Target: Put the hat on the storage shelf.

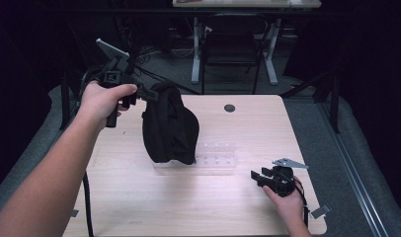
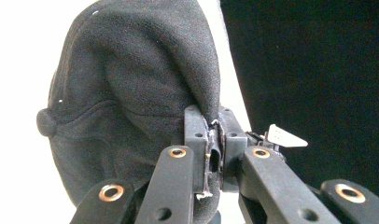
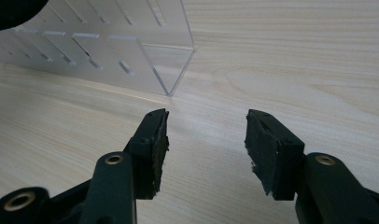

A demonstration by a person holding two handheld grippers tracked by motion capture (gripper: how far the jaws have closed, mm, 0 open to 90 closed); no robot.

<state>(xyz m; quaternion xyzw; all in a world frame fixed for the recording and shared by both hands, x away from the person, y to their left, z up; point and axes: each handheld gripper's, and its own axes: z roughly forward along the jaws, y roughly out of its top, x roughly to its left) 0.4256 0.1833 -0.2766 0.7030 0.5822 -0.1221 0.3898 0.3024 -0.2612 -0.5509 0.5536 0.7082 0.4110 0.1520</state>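
Observation:
A black fleece cap hangs above the wooden table, its lower part in front of a clear acrylic rack. My left gripper is raised at the upper left and shut on the cap's edge. In the left gripper view the cap with its top button bulges beyond the closed jaws of the left gripper. My right gripper rests low near the table's right front, open and holding nothing. In the right gripper view the right gripper points at the slotted rack's corner.
A dark round grommet sits in the table's far middle. Beyond the table stand a chair and a white-legged desk in the dark. Grey padding borders the table's sides.

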